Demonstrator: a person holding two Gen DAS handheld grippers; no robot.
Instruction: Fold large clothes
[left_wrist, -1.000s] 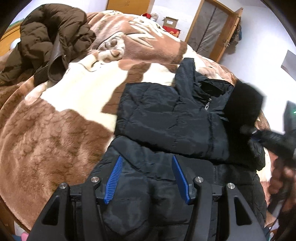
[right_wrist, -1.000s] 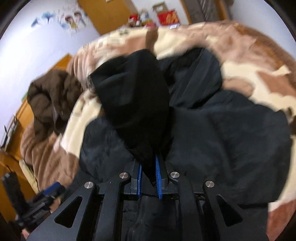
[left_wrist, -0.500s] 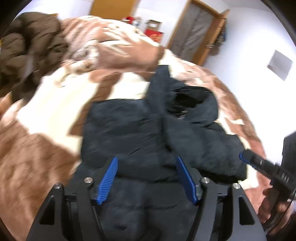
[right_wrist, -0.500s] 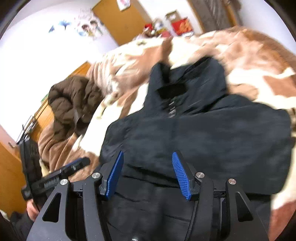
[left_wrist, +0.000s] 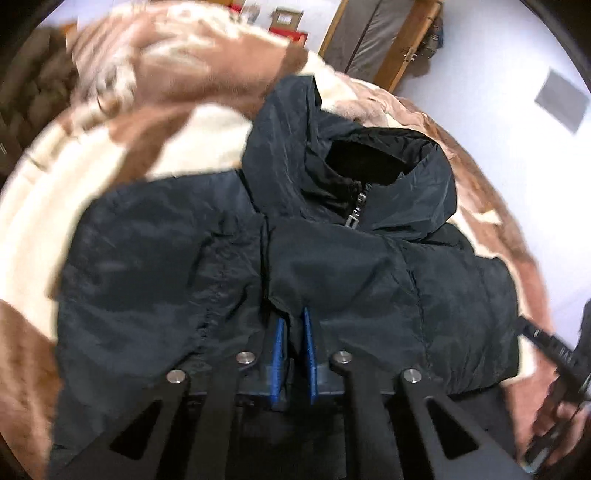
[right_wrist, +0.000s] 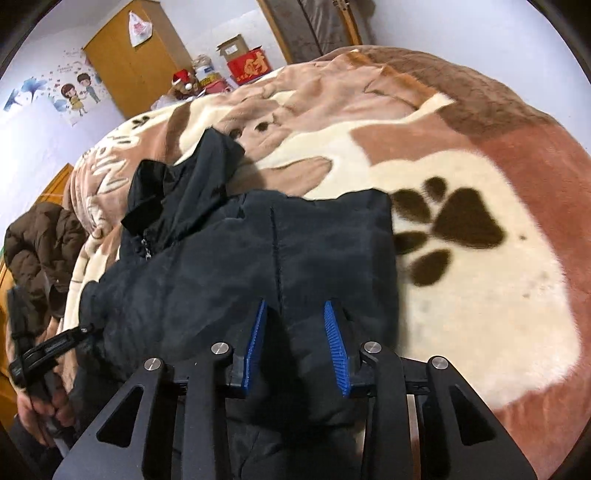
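The black jacket (left_wrist: 332, 266) lies on the paw-print blanket (right_wrist: 480, 258). The left claw (left_wrist: 293, 321) is closing, pinching a jacket fold; the right claw (right_wrist: 295, 314) is closing, jacket fabric between its pads.

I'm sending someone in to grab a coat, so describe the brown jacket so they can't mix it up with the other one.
Start at the bed's brown-and-cream plush paw-print blanket. Near its front lies a flat, smooth navy hooded zip jacket; look beyond it to the bed's left edge, by the orange wooden furniture. The brown quilted puffer jacket sits there in a crumpled heap, the only brown, puffy garment.
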